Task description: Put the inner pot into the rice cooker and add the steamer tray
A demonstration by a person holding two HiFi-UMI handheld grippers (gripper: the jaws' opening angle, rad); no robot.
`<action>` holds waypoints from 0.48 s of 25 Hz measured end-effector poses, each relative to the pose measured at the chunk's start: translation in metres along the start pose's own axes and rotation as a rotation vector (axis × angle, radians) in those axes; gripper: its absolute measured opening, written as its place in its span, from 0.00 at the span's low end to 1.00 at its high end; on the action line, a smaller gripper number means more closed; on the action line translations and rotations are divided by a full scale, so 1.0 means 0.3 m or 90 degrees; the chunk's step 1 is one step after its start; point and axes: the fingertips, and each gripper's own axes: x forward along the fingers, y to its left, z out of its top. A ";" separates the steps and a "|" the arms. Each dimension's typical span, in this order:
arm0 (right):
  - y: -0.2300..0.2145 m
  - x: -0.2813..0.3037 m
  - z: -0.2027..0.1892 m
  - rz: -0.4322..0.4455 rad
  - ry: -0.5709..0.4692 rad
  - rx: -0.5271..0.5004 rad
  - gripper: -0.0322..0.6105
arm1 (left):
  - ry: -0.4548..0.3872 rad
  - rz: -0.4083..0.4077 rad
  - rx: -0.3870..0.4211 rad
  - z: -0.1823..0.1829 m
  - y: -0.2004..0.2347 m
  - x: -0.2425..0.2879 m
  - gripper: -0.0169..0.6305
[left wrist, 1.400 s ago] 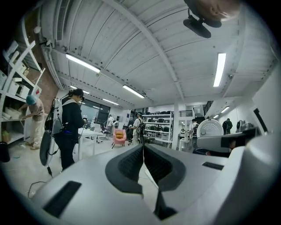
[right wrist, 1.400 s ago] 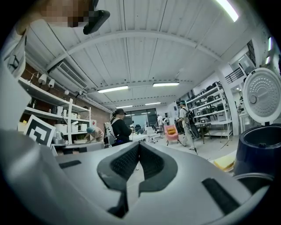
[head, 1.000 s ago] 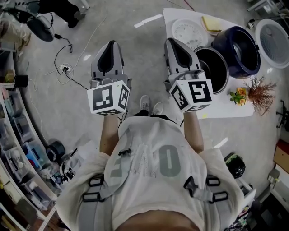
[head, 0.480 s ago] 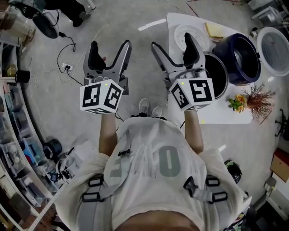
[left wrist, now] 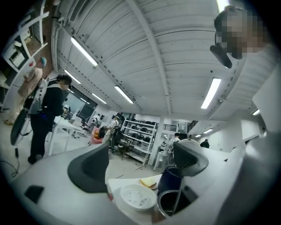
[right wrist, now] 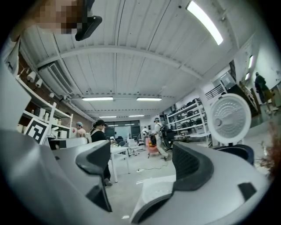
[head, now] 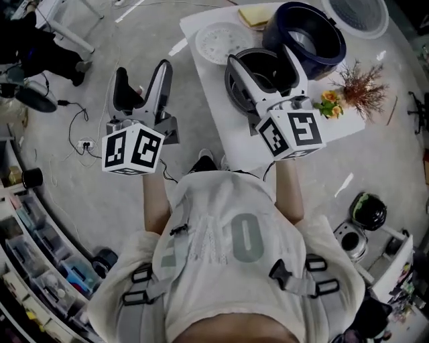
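The dark inner pot (head: 251, 77) stands on a white table (head: 204, 74), between the white perforated steamer tray (head: 220, 42) and the navy rice cooker (head: 305, 37), whose lid (head: 355, 12) is raised. My right gripper (head: 265, 59) hovers above the inner pot, open and holding nothing. My left gripper (head: 142, 72) is open over the floor, left of the table. In the left gripper view the steamer tray (left wrist: 138, 196), inner pot (left wrist: 173, 204) and cooker (left wrist: 171, 180) show between the jaws of the left gripper (left wrist: 140, 160). The right gripper (right wrist: 140, 160) view shows the lid (right wrist: 228, 118).
A yellow sponge (head: 253, 17) lies at the table's far edge and a small flower arrangement (head: 348, 87) stands at its right end. Cables (head: 80, 144) run across the floor on the left, shelving lines the left wall, and people stand in the distance.
Both grippers went from shut to open. The person has stepped up to the table, so the right gripper now hangs above the inner pot; both grippers' views now look lower.
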 end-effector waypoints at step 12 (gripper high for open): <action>-0.442 -0.439 0.064 -0.335 -0.030 -0.026 0.72 | 0.085 -0.291 -0.038 -0.162 -0.487 0.347 0.71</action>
